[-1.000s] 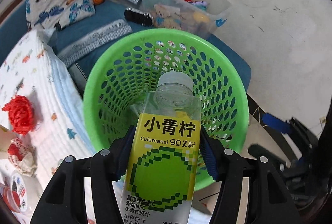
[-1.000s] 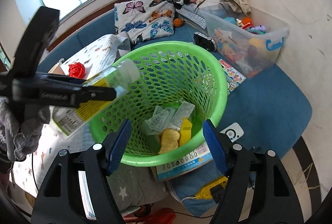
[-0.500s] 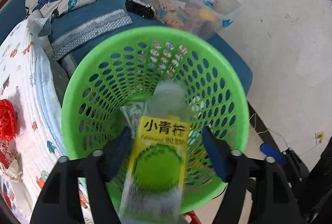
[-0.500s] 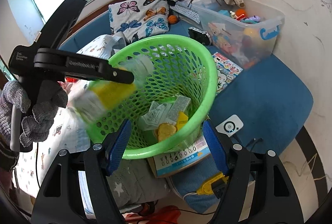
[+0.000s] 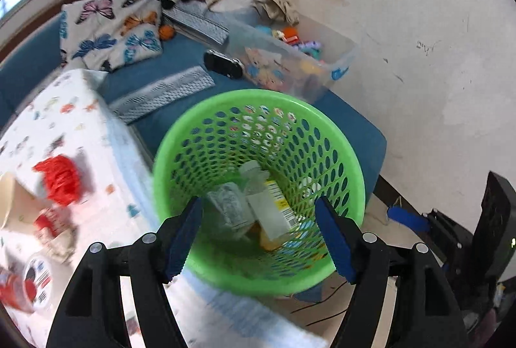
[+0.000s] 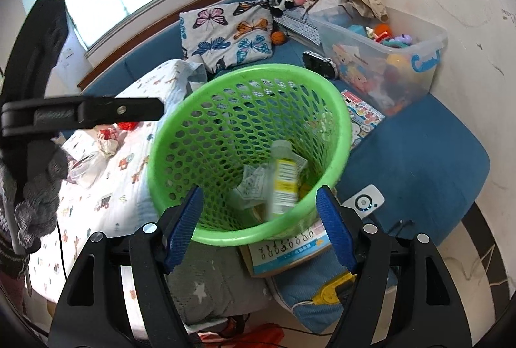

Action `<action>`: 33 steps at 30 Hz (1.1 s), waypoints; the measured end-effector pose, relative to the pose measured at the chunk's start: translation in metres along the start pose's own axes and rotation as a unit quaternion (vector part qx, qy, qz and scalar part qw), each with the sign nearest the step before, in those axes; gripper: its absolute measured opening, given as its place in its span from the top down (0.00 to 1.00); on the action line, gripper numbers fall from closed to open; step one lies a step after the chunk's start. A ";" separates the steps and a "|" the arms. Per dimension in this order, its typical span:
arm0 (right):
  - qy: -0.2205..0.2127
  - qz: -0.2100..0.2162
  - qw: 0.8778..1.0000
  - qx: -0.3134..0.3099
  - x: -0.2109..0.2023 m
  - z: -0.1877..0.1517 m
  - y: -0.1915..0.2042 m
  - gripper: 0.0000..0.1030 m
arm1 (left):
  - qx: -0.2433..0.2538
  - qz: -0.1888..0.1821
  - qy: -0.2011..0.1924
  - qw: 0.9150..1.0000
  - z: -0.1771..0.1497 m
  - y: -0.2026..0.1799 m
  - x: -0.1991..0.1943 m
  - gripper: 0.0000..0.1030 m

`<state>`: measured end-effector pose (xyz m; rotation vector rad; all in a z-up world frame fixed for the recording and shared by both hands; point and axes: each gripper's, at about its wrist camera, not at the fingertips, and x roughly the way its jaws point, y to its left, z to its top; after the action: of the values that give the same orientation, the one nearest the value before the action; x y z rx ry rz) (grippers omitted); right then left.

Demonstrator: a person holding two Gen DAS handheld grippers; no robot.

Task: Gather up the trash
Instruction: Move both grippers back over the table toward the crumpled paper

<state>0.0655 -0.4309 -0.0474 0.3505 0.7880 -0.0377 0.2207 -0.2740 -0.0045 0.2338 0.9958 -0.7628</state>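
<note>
The green perforated basket (image 5: 258,95) (image 6: 245,71) stands on the blue mat beside the white printed quilt. A clear bottle with a yellow label (image 5: 269,206) (image 6: 283,177) lies tilted inside it, on top of crumpled wrappers (image 5: 225,209). My left gripper (image 5: 258,209) hangs open above the basket's near rim with nothing between its pads. From the right wrist it shows side-on at the left (image 6: 151,109), held by a gloved hand (image 6: 35,187). My right gripper (image 6: 259,196) is open and empty over the near rim. A red crumpled piece (image 5: 59,177), a paper cup (image 5: 9,203) and crumpled wrappers (image 6: 108,138) lie on the quilt.
A clear toy bin (image 6: 387,58) stands against the wall behind the basket, with a butterfly pillow (image 6: 229,32) and soft toys further back. A booklet (image 6: 290,251) sticks out from under the basket. A small white device (image 6: 362,203) lies on the mat at right.
My left gripper let go of the bottle, which dropped into the basket. The left gripper then rose and drew back from the rim. The right gripper stayed put.
</note>
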 end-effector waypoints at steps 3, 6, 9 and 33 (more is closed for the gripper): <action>-0.004 0.009 1.000 -0.009 -0.002 0.002 0.011 0.29 | -0.008 0.019 -0.017 1.000 -0.014 0.011 -0.020 0.32; -0.007 0.017 1.000 -0.023 -0.003 0.004 0.024 0.27 | -0.018 0.033 -0.034 0.999 -0.027 0.024 -0.036 0.32; -0.009 0.026 0.999 -0.037 -0.004 0.007 0.038 0.27 | -0.030 0.054 -0.045 0.997 -0.044 0.038 -0.051 0.32; 0.017 0.111 0.984 -0.136 0.033 0.036 0.161 0.26 | -0.170 0.145 -0.068 0.972 -0.145 0.160 -0.114 0.30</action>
<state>0.1400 -0.2875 0.0006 0.1780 0.7721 0.2840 0.1955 -0.0307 -0.0143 0.0262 0.9195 -0.3293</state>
